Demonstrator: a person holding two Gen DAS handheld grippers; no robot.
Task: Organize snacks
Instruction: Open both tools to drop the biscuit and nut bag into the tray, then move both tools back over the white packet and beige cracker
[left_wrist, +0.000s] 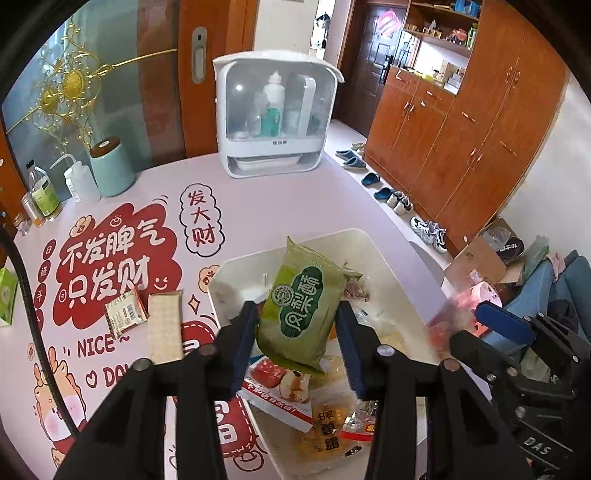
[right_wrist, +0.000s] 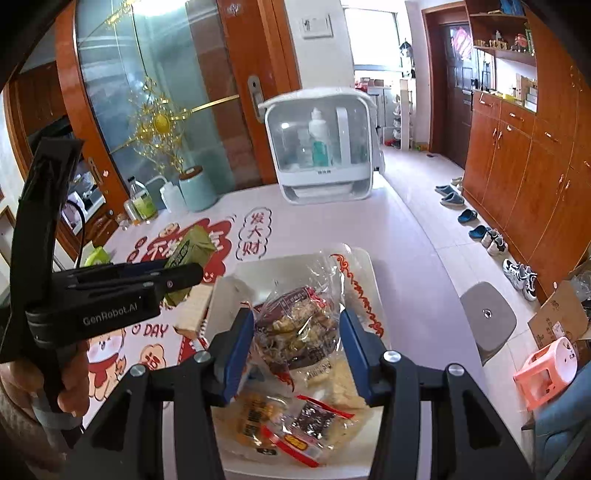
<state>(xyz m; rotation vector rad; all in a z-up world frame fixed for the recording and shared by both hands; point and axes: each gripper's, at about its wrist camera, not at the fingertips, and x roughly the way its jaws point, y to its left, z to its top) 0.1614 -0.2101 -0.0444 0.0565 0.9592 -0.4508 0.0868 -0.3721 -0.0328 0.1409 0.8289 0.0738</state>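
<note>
Table (left_wrist: 280, 206) | left gripper (left_wrist: 299, 325) jaws clamp green packet (left_wrist: 299, 306), long axis upright | right gripper (right_wrist: 297, 343) jaws clamp clear bag (right_wrist: 303, 321)

You had the tray (left_wrist: 373, 254) at the table's (left_wrist: 258, 206) right edge, holding mixed snack packets. Left of the tray, a wafer pack (left_wrist: 165, 325) lay beside a small sachet (left_wrist: 125, 312). A storage box (left_wrist: 275, 114) stood behind, at the far edge.

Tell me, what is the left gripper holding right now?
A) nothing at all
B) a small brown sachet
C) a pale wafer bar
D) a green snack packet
D: the left gripper is shut on the green snack packet, lifted above the white tray, while the wafer bar and brown sachet lie on the table mat.
</note>
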